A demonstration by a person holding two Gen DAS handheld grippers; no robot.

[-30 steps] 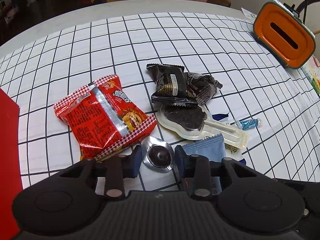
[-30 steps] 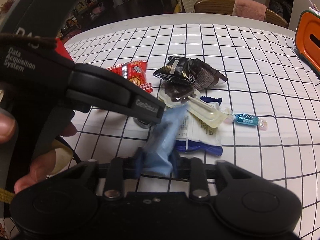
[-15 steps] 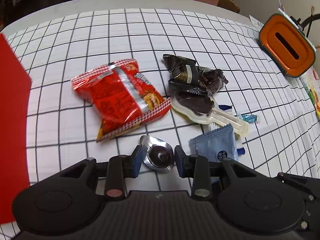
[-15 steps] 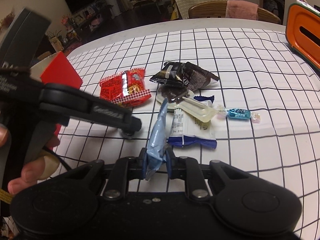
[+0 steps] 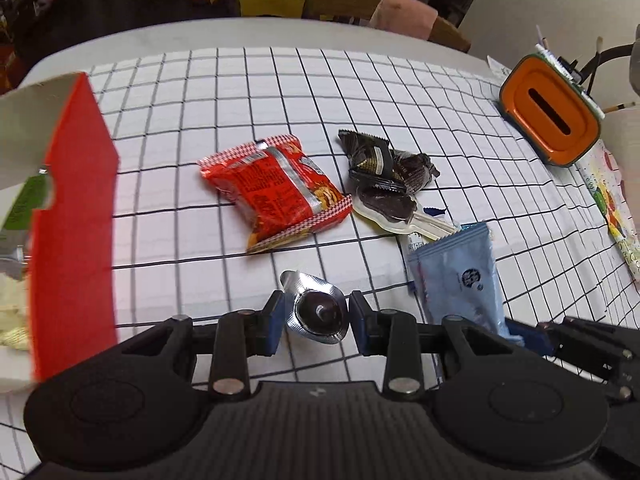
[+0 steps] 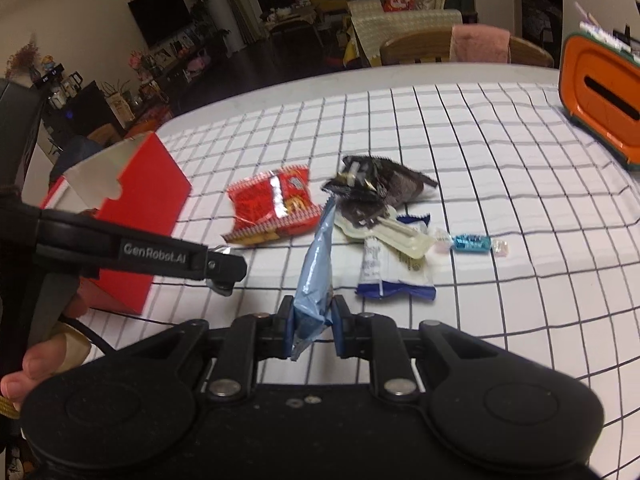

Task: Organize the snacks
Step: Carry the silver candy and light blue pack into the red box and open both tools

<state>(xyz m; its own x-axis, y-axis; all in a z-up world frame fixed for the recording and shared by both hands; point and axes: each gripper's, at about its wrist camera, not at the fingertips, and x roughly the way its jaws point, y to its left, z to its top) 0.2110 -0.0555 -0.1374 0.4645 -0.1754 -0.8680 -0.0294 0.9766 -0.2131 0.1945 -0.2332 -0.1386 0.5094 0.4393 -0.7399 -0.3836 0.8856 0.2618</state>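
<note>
My left gripper (image 5: 317, 322) is shut on a silver foil cup of chocolate (image 5: 318, 314), held above the checked tablecloth. My right gripper (image 6: 313, 326) is shut on a light blue sachet (image 6: 316, 264), which stands upright; it also shows in the left wrist view (image 5: 460, 276). An open red box (image 5: 72, 216) stands at the left, also in the right wrist view (image 6: 136, 208). On the cloth lie a red snack bag (image 5: 276, 192), dark wrappers (image 5: 384, 164), a chocolate lolly in clear plastic (image 5: 396, 210), a white-blue packet (image 6: 394, 272) and a blue candy (image 6: 472, 242).
An orange tissue box (image 5: 550, 120) stands at the table's far right. A colourful sheet (image 5: 612, 208) lies near the right edge. Wooden chairs (image 5: 384, 12) stand behind the table. The left gripper's body (image 6: 132, 254) reaches across the right wrist view.
Both grippers have risen and drawn back with their loads. The left one has swung towards the red box, which now shows its open top. The blue sachet has lifted off the table.
</note>
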